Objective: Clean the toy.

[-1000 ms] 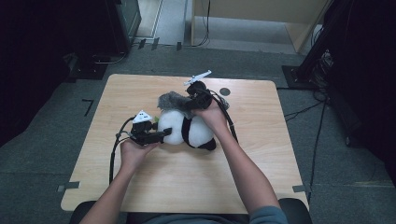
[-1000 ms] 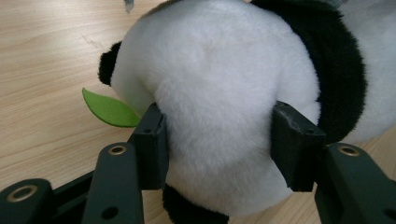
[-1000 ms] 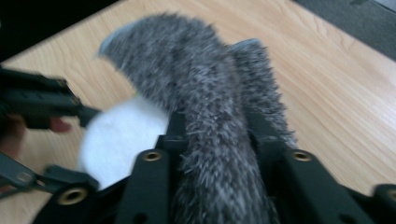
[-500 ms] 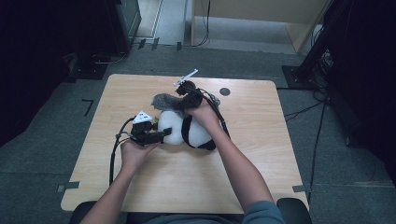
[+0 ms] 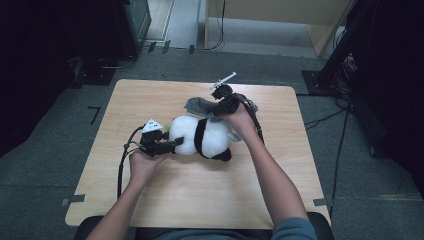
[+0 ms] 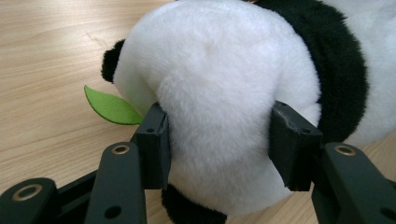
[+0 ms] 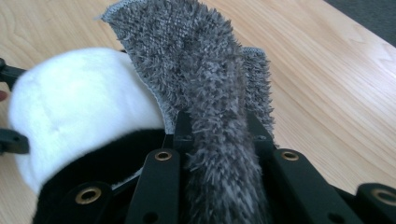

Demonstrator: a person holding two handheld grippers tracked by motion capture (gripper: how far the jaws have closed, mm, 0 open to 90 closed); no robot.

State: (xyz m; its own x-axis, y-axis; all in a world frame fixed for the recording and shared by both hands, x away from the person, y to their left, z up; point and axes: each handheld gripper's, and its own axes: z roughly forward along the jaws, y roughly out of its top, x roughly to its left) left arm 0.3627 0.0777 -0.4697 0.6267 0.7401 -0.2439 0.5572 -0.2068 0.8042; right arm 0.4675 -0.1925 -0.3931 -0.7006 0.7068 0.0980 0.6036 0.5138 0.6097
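Note:
A black-and-white panda plush [image 5: 187, 135] lies on its side in the middle of the wooden table [image 5: 150, 200]. My left gripper [image 5: 175, 144] is shut on its white left end. In the left gripper view both pads [image 6: 156, 140] press into the white fur [image 6: 215, 84], and a green felt leaf [image 6: 112, 107] sticks out at the left. My right gripper [image 5: 212, 116] is shut on a shaggy grey cloth [image 5: 199, 105] just behind the panda. In the right gripper view the cloth [image 7: 205, 84] stands up between the jaws, with the panda [image 7: 79, 107] to the left.
A black cable [image 5: 121, 167] trails from the left gripper toward the table's front edge. Bare wood lies in front of the panda and at both sides. Dark equipment [image 5: 130, 25] and a wooden cabinet [image 5: 280, 20] stand on the floor behind the table.
My right gripper swung left over the panda with the grey cloth, then came back to the right. The left gripper and the panda have stayed in place.

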